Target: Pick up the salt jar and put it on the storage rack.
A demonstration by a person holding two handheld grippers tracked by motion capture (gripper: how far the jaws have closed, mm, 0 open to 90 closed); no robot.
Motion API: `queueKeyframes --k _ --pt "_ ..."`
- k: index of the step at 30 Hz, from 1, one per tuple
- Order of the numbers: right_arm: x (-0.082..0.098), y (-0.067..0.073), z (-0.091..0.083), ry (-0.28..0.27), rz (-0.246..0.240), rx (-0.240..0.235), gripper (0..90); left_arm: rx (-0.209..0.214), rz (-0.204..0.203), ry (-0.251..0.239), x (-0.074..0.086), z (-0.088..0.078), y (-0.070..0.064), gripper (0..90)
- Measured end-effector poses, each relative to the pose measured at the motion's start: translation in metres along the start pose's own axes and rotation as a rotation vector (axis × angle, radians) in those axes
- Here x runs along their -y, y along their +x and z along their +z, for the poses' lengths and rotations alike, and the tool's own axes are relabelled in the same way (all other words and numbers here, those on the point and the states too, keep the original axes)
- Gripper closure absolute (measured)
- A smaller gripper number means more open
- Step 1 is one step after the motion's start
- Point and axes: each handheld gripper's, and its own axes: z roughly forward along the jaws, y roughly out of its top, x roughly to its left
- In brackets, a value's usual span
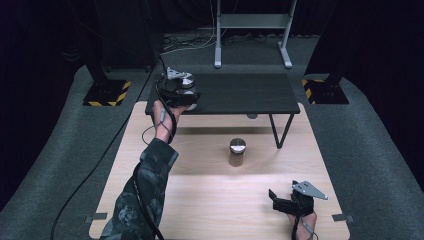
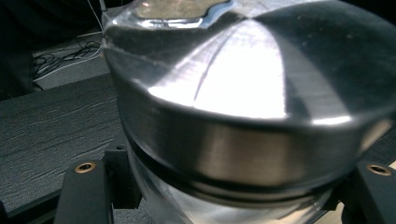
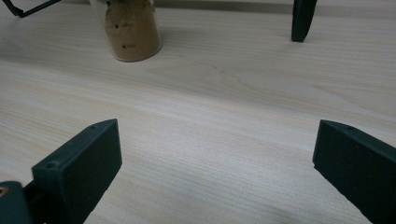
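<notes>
Fingers of the left gripper (image 1: 186,100) are clenched on a lidded jar (image 2: 243,116); in the left gripper view the two black fingers (image 2: 86,191) press the clear glass from either side, just under the brushed metal lid. High view places this jar at the near left corner of the black shelf (image 1: 240,92), a low raised stand over the far part of the wooden counter (image 1: 210,200). Whether the jar's base already rests on the shelf or hangs just above it cannot be told.

Right gripper (image 1: 285,200) rests near the counter's near right edge, fingers (image 3: 79,163) spread wide with nothing between them. A second jar (image 1: 237,151), metal-lidded and holding brown powder, stands alone mid-counter, well apart from both grippers.

Step in hand, as judged: setting the held jar on the shelf.

Notes on doing it well:
- Keep the jar upright; the grip sits high, close under the lid, so a tilt could swing the base.
- Bring it further in from the shelf's corner before letting go.
- Feel the base seat flat, then open slowly and draw straight back, clear of the lid's rim.
- Glass is smooth; hold firm until it is seated.
</notes>
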Motion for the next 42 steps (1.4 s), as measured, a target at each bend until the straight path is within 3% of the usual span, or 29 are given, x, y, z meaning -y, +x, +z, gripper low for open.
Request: queueKeyframes --k 12,16,20,23,30,37,42 --pt "0.0 0.0 0.0 0.001 -0.001 -0.001 0.0 -0.004 0.016 0.017 -0.004 -0.001 -0.002 30.4" --pt "0.0 0.0 0.0 -0.001 0.0 -0.001 0.0 0.006 0.028 0.029 -0.006 -0.004 -0.001 18.3" --pt "0.0 0.0 0.0 -0.001 -0.001 0.0 0.0 -0.016 0.074 0.075 -0.011 -0.007 -0.008 0.2" --pt "0.0 0.0 0.0 -0.002 -0.001 0.001 0.0 -0.043 0.102 0.062 -0.004 -0.016 -0.013 0.1" --pt "0.0 0.001 0.0 0.002 -0.005 0.003 0.0 -0.05 0.15 0.061 0.009 -0.032 -0.018 0.1" --pt "0.0 0.001 0.0 0.003 -0.006 0.003 0.0 -0.049 0.21 0.106 0.039 -0.042 -0.027 0.1" --pt "-0.001 0.002 0.0 0.004 -0.006 0.005 0.0 -0.038 0.204 0.124 0.06 -0.046 -0.026 0.1"
